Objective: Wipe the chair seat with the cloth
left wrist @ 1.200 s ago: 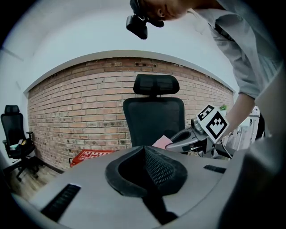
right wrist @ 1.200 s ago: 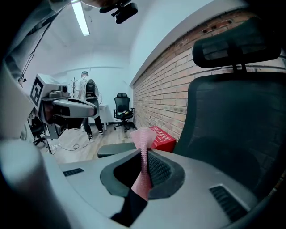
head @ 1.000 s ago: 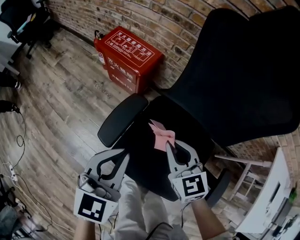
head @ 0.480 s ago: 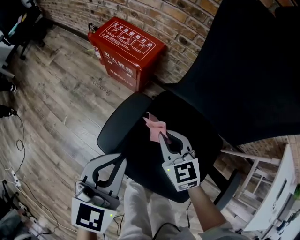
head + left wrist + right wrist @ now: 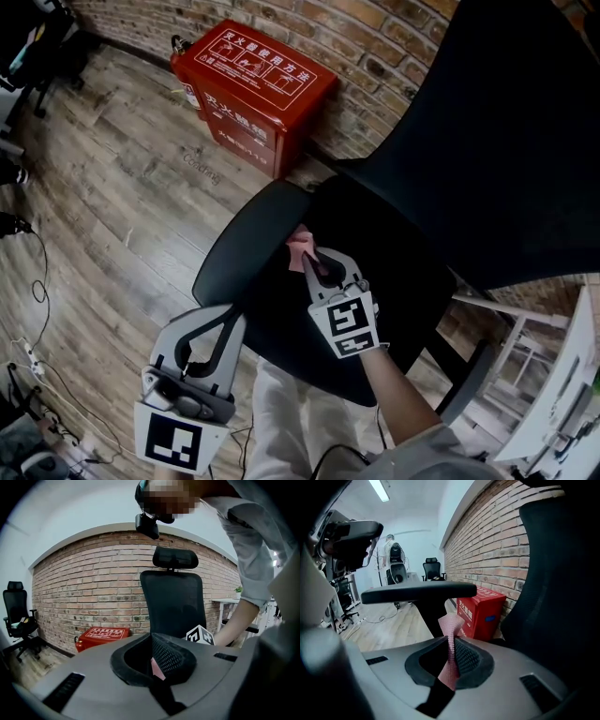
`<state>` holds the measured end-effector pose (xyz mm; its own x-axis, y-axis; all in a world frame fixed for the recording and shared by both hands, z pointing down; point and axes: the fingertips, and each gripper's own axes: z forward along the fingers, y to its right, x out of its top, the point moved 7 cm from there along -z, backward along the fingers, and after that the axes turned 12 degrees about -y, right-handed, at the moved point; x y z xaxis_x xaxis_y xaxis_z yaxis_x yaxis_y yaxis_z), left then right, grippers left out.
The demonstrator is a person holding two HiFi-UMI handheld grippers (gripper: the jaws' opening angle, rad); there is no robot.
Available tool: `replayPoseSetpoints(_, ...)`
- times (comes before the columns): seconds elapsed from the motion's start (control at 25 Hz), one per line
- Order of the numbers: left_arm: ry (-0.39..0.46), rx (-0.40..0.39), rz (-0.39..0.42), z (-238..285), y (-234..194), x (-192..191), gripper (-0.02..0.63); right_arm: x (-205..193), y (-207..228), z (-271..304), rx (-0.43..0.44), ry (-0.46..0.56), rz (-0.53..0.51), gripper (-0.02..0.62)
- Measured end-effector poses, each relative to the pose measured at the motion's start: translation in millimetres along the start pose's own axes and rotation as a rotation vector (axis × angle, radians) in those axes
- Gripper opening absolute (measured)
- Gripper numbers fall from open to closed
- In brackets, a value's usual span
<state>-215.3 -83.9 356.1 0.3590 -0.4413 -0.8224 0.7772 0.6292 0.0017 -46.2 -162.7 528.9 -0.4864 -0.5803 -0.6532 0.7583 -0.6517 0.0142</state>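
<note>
Nearest, my left gripper (image 5: 234,317) hangs low beside my legs, off the chair, its jaws together on nothing; the sliver of pink seen behind its tips in the left gripper view is, I judge, the cloth farther off. Beyond it, my right gripper (image 5: 307,255) reaches over the chair seat (image 5: 281,314), jaws clamped on the pink cloth (image 5: 298,251). In the right gripper view the cloth (image 5: 450,634) stands pinched upright between the two pads, one end rising past the tips and the other trailing back into the jaw opening. The cloth lies at the seat's left edge, just beside the left armrest (image 5: 239,248); whether it presses on the fabric I cannot tell. I judge the wiping stroke to be in hand; the next move calls for dragging the cloth back across the seat under light downward pressure. Farther off stand the backrest (image 5: 506,141), the red box (image 5: 253,70) and the brick wall (image 5: 375,37).
</note>
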Motion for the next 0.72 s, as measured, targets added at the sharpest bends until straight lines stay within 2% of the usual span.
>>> replayPoseSetpoints(0.32, -0.004, 0.002, 0.012, 7.5, -1.7, -4.5, 0.018, -15.9, 4.5, 34.0, 0.005, -0.059, -0.016, 0.052)
replayPoseSetpoints(0.72, -0.008, -0.022, 0.024, 25.2, 6.2, -2.0, 0.018, -36.9, 37.2, 41.8, -0.049, -0.098, 0.024, 0.052)
